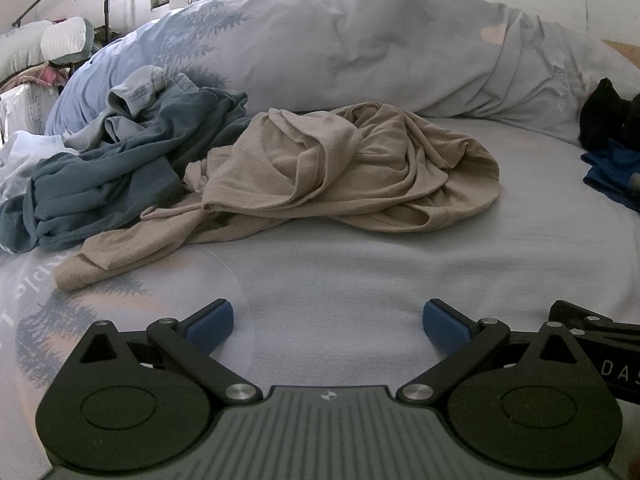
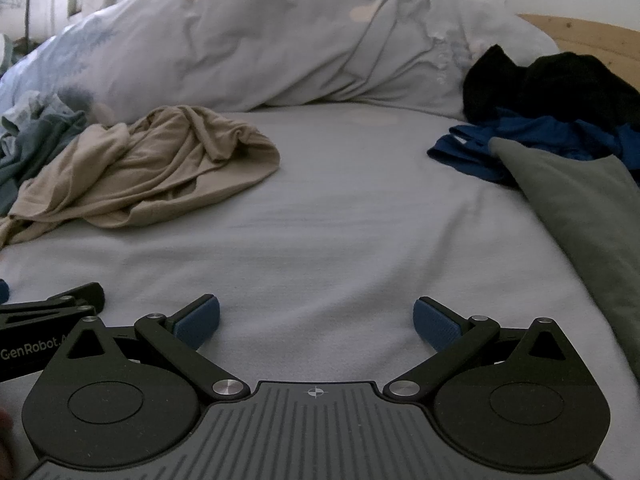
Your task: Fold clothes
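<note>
Only the right wrist view shows a grey-green cloth (image 2: 576, 216) beside blue clothes (image 2: 532, 140). The beige shirt (image 1: 320, 168) lies crumpled on the bed (image 1: 360, 272), ahead of both wide-spread, empty grippers (image 1: 328, 320) (image 2: 316, 318).

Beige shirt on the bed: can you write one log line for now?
beige shirt: crumpled, untouched | left gripper: open, empty | right gripper: open, empty | bed sheet: bare ahead

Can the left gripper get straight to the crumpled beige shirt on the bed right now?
Probably yes. The left gripper is open, and only bare bedsheet lies between it and the beige shirt.
</note>
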`<state>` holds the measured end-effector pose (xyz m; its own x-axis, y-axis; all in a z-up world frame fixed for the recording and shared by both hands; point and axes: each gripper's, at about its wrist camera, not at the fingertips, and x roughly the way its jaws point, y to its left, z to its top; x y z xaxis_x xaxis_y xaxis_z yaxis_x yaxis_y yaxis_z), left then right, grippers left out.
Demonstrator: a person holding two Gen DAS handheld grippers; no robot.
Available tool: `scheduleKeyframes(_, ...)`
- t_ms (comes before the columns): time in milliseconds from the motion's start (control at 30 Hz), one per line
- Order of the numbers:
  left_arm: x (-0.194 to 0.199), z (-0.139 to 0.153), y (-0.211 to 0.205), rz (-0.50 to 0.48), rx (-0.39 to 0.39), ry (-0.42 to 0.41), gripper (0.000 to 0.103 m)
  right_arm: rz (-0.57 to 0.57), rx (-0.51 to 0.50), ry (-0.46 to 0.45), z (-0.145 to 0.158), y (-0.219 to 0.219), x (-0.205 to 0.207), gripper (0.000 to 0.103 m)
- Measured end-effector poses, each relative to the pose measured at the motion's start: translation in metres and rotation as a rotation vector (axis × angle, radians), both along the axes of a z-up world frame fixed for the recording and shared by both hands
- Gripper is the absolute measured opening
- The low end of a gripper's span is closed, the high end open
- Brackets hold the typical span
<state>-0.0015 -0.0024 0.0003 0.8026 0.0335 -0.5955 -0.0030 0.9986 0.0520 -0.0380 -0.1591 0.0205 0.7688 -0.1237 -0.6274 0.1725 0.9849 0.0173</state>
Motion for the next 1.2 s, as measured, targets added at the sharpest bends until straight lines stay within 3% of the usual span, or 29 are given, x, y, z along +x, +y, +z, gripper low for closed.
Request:
scheduleKeyframes(933,-0.002,0.001,0.005,0.004,-0.012,0.002,0.103,-0.002,0.018,0.015,0.001,-0.002,0.000,0.103)
scheduleKeyframes(1133,-0.004,0.007,0.009,-0.024,-0.043,0.018,0.103,0.019,0.033,0.008,0.002,-0.002,0.002,0.103)
scheduleKeyframes(1200,-0.005,0.010,0.015,-0.016,-0.084,0.018,0.103,0.039,0.047,-0.004,0.004,0.000,0.002,0.103)
